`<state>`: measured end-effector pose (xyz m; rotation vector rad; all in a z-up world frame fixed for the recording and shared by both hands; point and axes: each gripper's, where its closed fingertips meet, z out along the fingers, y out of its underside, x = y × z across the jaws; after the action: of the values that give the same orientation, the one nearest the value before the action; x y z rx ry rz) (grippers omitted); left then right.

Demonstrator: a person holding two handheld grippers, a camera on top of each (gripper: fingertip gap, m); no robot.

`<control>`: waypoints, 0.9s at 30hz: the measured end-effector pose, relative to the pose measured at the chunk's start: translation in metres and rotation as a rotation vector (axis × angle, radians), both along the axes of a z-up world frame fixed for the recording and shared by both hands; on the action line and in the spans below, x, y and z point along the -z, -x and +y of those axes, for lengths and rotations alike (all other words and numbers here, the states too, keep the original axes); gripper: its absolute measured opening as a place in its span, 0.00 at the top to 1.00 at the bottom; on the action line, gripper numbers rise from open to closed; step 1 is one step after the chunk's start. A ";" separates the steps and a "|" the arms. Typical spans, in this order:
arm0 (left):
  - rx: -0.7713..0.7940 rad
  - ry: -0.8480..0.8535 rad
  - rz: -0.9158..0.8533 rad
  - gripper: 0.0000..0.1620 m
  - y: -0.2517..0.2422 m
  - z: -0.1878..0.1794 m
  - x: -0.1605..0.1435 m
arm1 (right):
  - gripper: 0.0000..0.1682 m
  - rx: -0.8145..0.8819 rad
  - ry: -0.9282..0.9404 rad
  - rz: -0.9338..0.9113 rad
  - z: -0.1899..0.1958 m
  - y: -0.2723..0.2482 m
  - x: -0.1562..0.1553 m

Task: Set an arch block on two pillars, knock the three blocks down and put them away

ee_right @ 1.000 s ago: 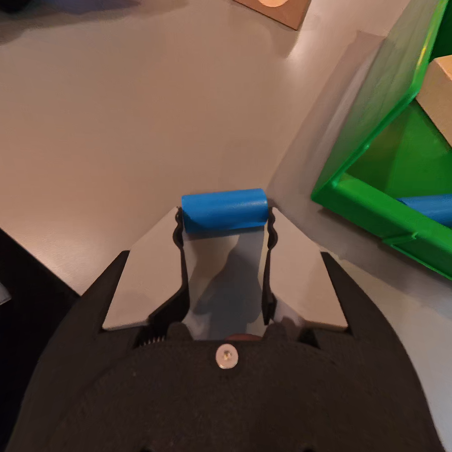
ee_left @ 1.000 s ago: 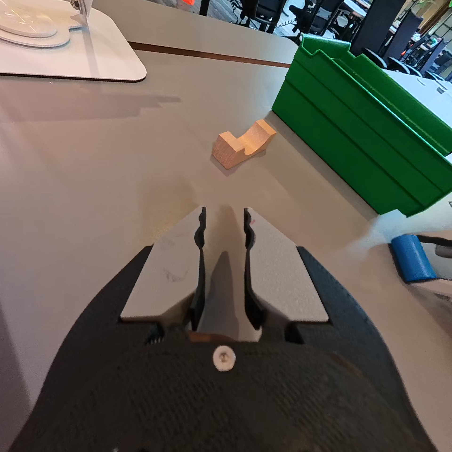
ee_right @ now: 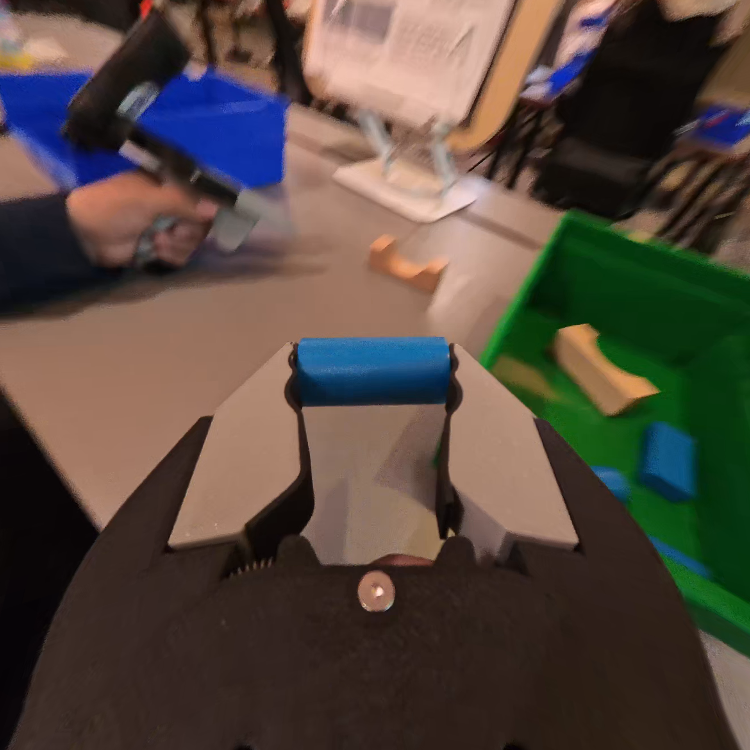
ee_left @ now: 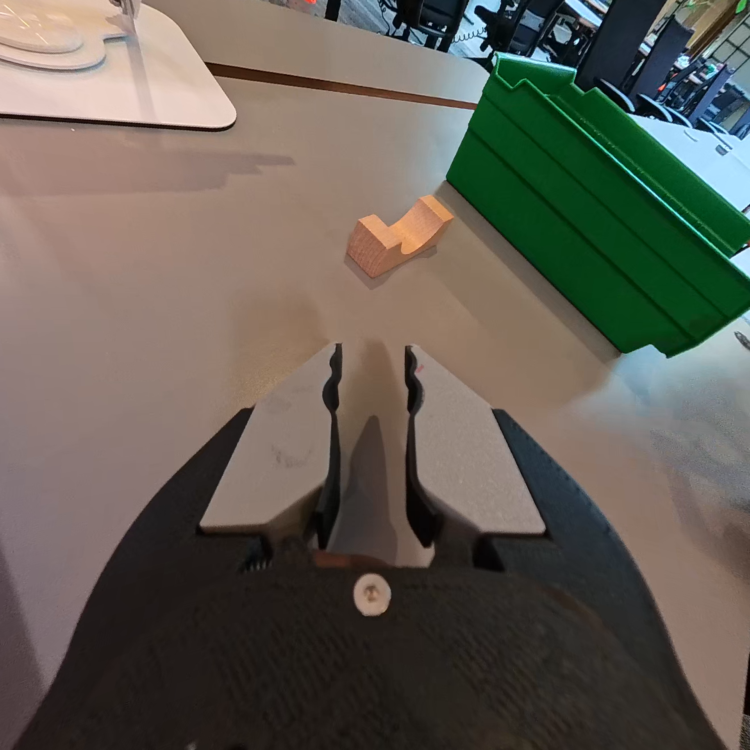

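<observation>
In the left wrist view, my left gripper (ee_left: 372, 349) sits low in the frame over the bare grey table (ee_left: 121, 284), its jaws a narrow gap apart with nothing between them. Just above centre, the wooden arch block (ee_left: 395, 239) lies on the table with its curved cut facing up, near the green bin (ee_left: 588, 227) at the upper right but not touching it. In the right wrist view, the person's hand (ee_right: 134, 227) grips the other tool at the upper left. At centre my right gripper (ee_right: 371, 371) is clamped on a blue cylinder block (ee_right: 371, 371), pinched end to end at the very fingertips. The bin's open inside at the right already holds another wooden arch (ee_right: 600, 369) and blue pieces (ee_right: 667, 460). I judge the cylinder is headed for the bin. The risk is that tip-only pinch: a quick swing could let the round block twist out and roll across the table, or clip the bin wall if I carry it too low. The arch on the table is not yet put away.
</observation>
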<state>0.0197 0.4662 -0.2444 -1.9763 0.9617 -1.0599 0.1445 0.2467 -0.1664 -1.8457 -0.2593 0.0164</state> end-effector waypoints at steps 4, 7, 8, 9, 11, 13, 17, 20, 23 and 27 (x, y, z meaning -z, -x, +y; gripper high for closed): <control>0.001 0.002 0.003 0.83 0.000 0.000 0.001 | 0.59 0.268 -0.082 0.023 0.010 -0.080 -0.038; 0.000 0.002 0.001 0.83 0.000 0.000 0.000 | 0.59 0.352 0.083 0.063 0.023 -0.123 -0.015; -0.001 0.003 -0.002 0.83 0.000 0.000 0.000 | 0.58 0.391 0.131 0.061 0.025 -0.135 -0.006; -0.001 0.005 -0.004 0.83 0.000 0.000 0.000 | 0.58 0.418 0.162 0.061 0.026 -0.141 0.000; -0.001 0.010 -0.005 0.83 0.000 0.000 0.000 | 0.58 0.428 0.128 0.055 0.028 -0.136 -0.006; 0.004 0.008 0.001 0.83 -0.001 0.000 0.001 | 0.59 0.411 0.022 0.024 0.029 -0.119 -0.022; 0.010 -0.004 0.014 0.83 -0.002 -0.002 0.001 | 0.59 0.301 -0.129 -0.022 0.033 -0.066 -0.039; 0.018 -0.011 0.018 0.83 -0.003 -0.003 0.001 | 0.59 0.121 -0.218 -0.044 0.037 -0.006 -0.042; 0.083 -0.019 -0.010 0.79 -0.012 -0.010 -0.003 | 0.60 0.025 -0.269 -0.139 0.043 0.032 -0.026; 0.173 -0.023 -0.028 0.73 -0.030 -0.015 -0.005 | 0.63 -0.073 -0.265 -0.162 0.052 0.060 0.006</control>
<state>0.0496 0.4508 -0.2389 -1.8813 1.1403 -1.1621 0.0848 0.2984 -0.1723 -1.5751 -0.4218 -0.1127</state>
